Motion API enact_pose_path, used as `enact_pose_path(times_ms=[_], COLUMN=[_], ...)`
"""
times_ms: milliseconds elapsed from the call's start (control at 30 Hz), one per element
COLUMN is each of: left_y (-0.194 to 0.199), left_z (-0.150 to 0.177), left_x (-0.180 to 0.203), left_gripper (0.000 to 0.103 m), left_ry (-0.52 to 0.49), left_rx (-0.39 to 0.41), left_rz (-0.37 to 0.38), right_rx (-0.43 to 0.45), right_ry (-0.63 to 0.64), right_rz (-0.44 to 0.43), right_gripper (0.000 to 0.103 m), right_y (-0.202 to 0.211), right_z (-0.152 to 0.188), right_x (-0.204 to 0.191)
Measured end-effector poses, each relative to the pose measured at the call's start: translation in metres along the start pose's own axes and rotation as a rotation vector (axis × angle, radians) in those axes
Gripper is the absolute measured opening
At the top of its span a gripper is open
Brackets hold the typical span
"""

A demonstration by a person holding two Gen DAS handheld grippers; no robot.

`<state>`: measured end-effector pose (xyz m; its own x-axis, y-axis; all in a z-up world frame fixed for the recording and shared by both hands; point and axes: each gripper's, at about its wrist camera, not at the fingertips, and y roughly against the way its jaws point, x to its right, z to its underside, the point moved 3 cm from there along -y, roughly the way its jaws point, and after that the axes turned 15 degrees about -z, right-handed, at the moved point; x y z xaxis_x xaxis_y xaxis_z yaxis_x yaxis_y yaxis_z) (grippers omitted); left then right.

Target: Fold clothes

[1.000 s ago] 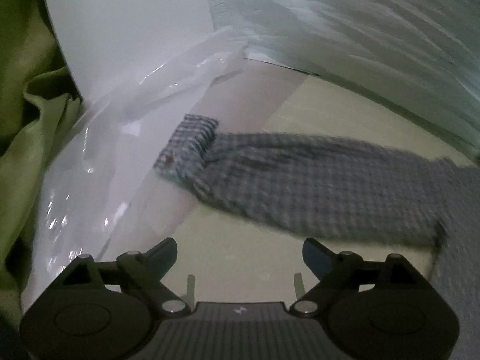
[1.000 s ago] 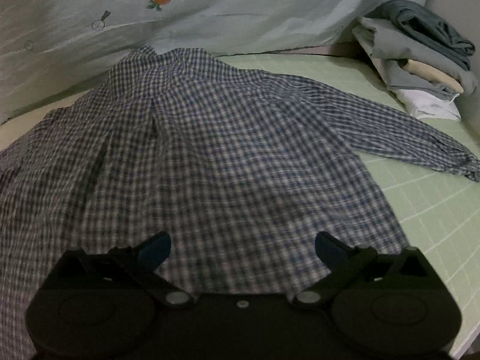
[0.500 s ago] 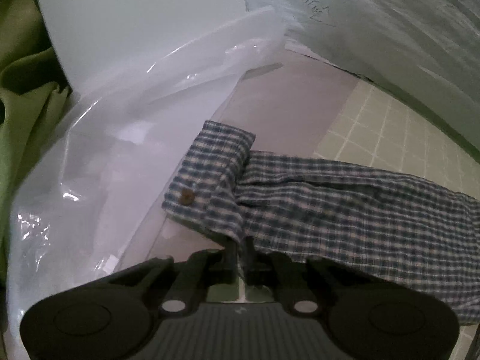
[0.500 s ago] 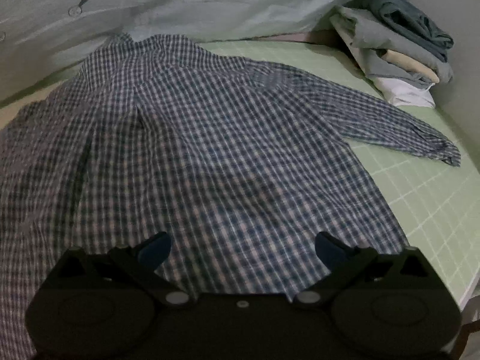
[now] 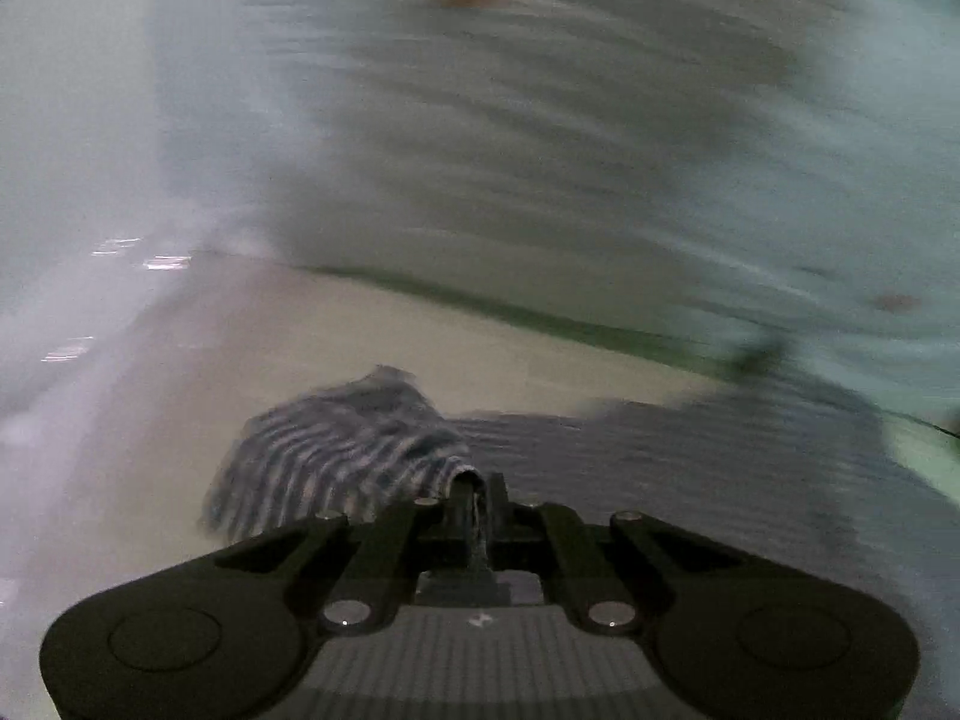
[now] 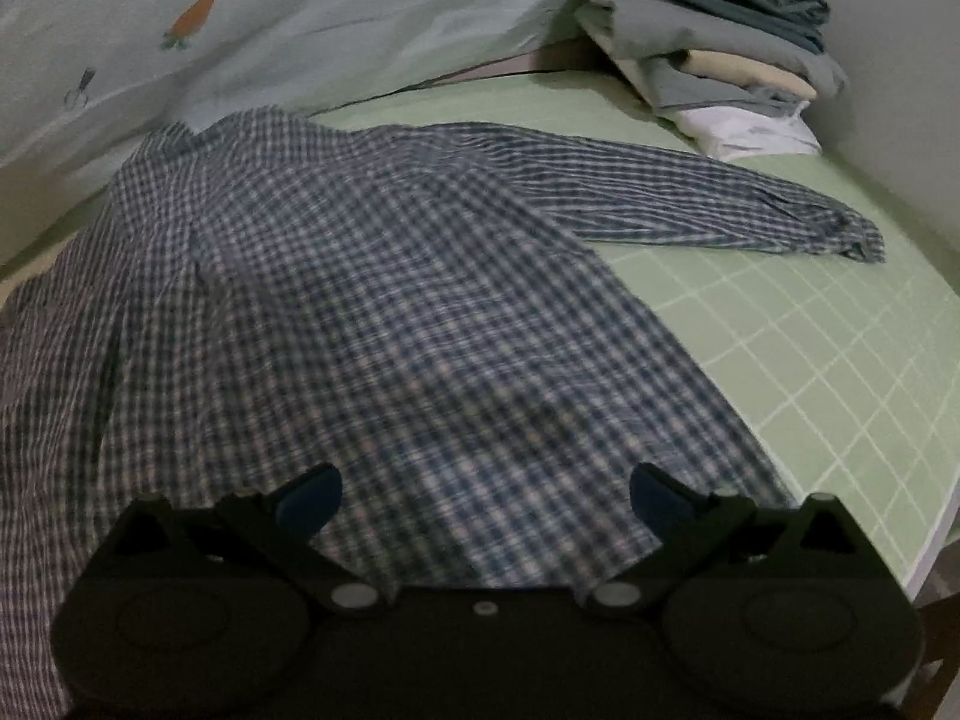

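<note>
Shirt (image 6: pixel 372 312) sleeve (image 5: pixel 336 456) is pinched in the left gripper (image 5: pixel 474 498), to be laid rightward over the body; the right gripper (image 6: pixel 486 489) is held open.

— The left wrist view is all smear; can you make out that wall cloth (image 5: pixel 540 150)?

— Only streaks and an orange blot. The cuff (image 5: pixel 336 456) is blurred too, its checks run into stripes.

— And the checked shirt (image 6: pixel 372 324) from the right side?

— Its left part runs off the picture's edge, and the hem is hidden behind the right gripper (image 6: pixel 486 495). The folded pile (image 6: pixel 714 54) is cut off on top.
</note>
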<state>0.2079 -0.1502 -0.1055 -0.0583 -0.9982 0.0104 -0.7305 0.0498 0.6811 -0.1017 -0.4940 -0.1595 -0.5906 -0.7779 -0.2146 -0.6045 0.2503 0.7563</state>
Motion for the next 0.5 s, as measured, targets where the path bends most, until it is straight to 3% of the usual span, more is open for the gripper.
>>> enact_pose_path(times_ms=[67, 133, 167, 200, 267, 333, 500], left_y=[0.016, 0.031, 0.039, 0.047, 0.063, 0.069, 0.057], left_z=[0.014, 0.030, 0.038, 0.043, 0.050, 0.056, 0.067], left_x=[0.046, 0.081, 0.094, 0.101, 0.101, 0.092, 0.033], left_gripper=[0.011, 0.039, 0.063, 0.079, 0.085, 0.089, 0.090], left_ry=[-0.015, -0.052, -0.075, -0.091, -0.118, -0.154, -0.127], left_rx=[-0.047, -0.099, -0.123, -0.131, -0.102, -0.091, -0.197], left_rz=[0.146, 0.224, 0.239, 0.238, 0.224, 0.142, -0.234], right_rx=[0.009, 0.023, 0.029, 0.036, 0.055, 0.067, 0.066], right_ry=[-0.004, -0.018, -0.032, -0.042, -0.047, -0.029, 0.074], right_rz=[-0.002, 0.004, 0.007, 0.007, 0.000, -0.018, -0.096], right_gripper=[0.103, 0.103, 0.103, 0.103, 0.103, 0.103, 0.103], right_y=[0.003, 0.006, 0.008, 0.009, 0.010, 0.009, -0.011], right_z=[-0.001, -0.004, -0.006, -0.007, -0.012, -0.018, -0.032], right_x=[0.011, 0.023, 0.030, 0.034, 0.041, 0.038, -0.002])
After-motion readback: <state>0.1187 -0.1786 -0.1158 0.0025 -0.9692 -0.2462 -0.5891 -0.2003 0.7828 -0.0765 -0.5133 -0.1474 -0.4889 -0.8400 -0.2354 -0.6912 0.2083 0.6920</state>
